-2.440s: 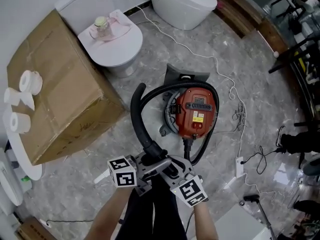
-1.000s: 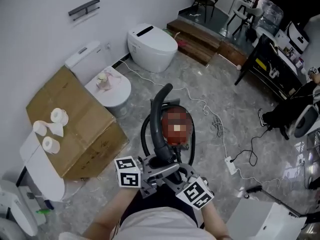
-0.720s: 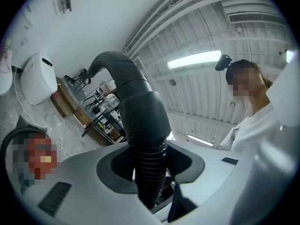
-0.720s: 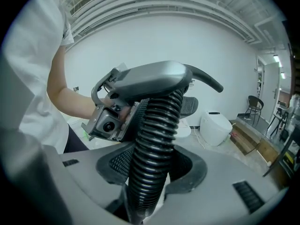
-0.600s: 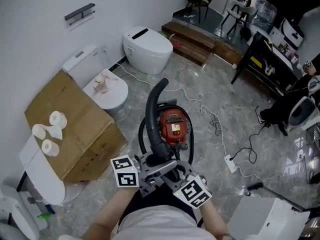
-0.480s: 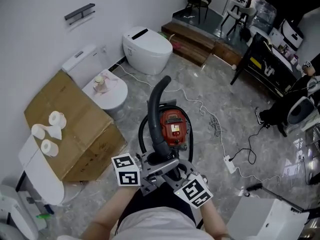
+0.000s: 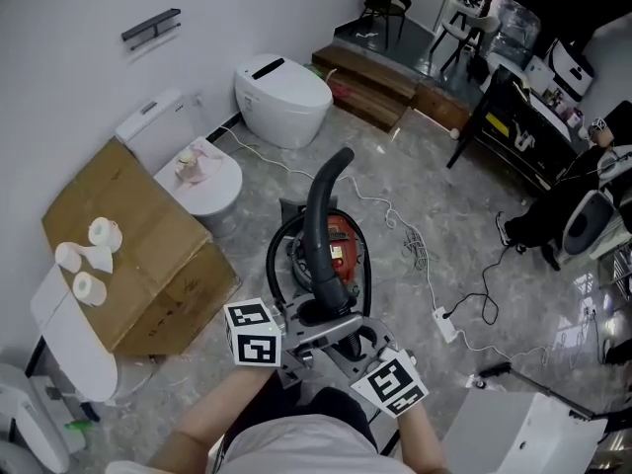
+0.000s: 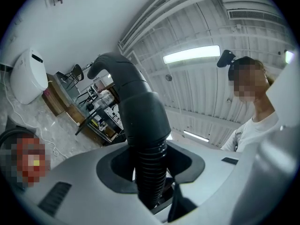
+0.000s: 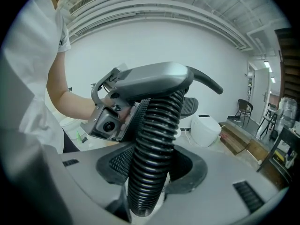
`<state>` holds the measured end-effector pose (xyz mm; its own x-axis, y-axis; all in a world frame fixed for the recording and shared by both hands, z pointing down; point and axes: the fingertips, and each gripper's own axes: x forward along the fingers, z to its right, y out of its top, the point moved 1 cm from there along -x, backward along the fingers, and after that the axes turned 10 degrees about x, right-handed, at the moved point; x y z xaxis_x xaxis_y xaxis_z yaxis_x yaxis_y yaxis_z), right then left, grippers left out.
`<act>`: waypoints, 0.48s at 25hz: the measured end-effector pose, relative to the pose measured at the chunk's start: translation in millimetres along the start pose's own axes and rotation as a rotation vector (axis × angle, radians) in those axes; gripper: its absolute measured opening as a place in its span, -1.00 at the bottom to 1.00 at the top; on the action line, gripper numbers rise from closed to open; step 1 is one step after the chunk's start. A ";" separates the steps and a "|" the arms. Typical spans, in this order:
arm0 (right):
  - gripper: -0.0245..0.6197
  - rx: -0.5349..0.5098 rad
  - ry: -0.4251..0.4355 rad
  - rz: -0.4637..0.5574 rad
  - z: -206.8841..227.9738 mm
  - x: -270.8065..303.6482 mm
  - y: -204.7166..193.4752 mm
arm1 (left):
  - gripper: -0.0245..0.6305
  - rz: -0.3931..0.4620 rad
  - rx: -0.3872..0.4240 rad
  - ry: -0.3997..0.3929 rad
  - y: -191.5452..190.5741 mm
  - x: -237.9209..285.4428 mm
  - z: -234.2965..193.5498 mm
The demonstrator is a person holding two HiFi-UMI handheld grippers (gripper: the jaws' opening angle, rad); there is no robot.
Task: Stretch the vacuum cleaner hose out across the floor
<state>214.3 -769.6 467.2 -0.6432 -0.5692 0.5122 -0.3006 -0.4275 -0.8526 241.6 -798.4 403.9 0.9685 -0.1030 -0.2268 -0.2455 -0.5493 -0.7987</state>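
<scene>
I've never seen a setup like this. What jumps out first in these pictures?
The thick black hose stands out first: it rises at the centre of the head view, clamped in the jaws of both the left gripper and the right gripper. Just beyond it on the grey floor sits the red vacuum cleaner, with the hose looping around it. To the left lies a big cardboard box.

The black hose (image 7: 326,215) rises at centre frame, its smooth, curved end tipping toward the upper right. Below that cuff it turns ribbed, and there it's clamped in the left tongs (image 8: 151,172) and the right tongs (image 9: 149,172). The rest curls in a loop round the red vacuum cleaner (image 7: 342,251), which sits on the grey floor just beyond.
</scene>
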 end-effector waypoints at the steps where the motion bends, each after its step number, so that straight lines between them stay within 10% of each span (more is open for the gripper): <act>1: -0.34 0.001 -0.001 0.002 -1.2 -7.5 -3.4 | -0.41 -0.002 0.001 0.002 -4.1 4.5 5.7; 12: -0.33 -0.026 -0.031 0.030 -41.3 -128.1 -46.0 | -0.41 0.008 0.040 -0.016 -59.2 58.9 118.1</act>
<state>281.5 -648.0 436.6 -0.6298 -0.6033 0.4893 -0.3001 -0.3920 -0.8697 308.2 -674.0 372.0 0.9656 -0.0940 -0.2423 -0.2555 -0.5147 -0.8184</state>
